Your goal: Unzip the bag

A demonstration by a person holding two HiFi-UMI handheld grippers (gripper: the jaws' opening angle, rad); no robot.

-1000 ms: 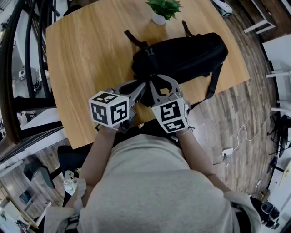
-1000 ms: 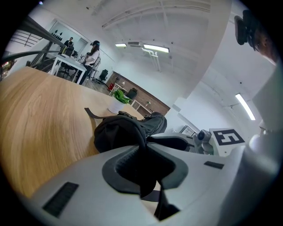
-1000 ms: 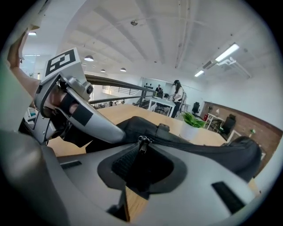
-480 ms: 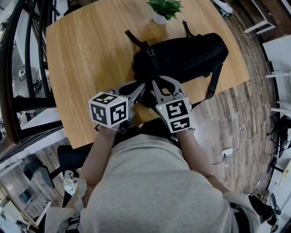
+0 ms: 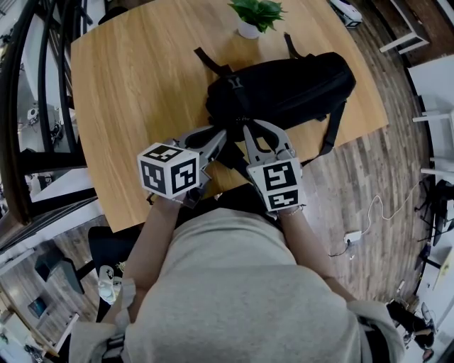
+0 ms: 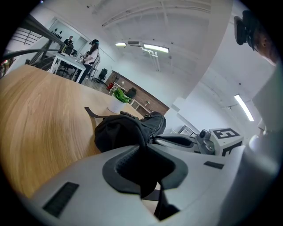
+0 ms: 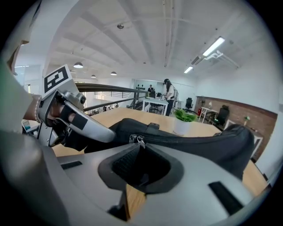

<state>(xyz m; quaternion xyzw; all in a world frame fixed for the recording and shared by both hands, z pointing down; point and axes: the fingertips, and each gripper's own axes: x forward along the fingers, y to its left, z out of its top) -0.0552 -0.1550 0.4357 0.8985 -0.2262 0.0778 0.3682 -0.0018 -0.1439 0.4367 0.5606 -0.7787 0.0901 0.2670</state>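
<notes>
Right gripper view shows right tongs (image 7: 139, 147) pinched on the zipper pull (image 7: 137, 141), hidden overhead; left tongs (image 6: 144, 148) clamp the bag (image 6: 117, 132)

So the counter (image 5: 135, 85) is a light wood top with rounded corners, sitting on a plank floor (image 5: 369, 170). Only two things are actually on it. The black bag (image 5: 291, 85) lies on its side across the right half, running from about the middle out toward the right edge. One strap (image 5: 332, 135) dangles off the near right edge, and two more lie flat on the wood, pointing toward the far side. The zip runs along the top of the bag, with the zip pull (image 7: 138, 140) at the near end. A little green plant (image 5: 257, 10) in a white pot (image 5: 247, 29) stands at the far edge, near the bag but not touching it.
</notes>
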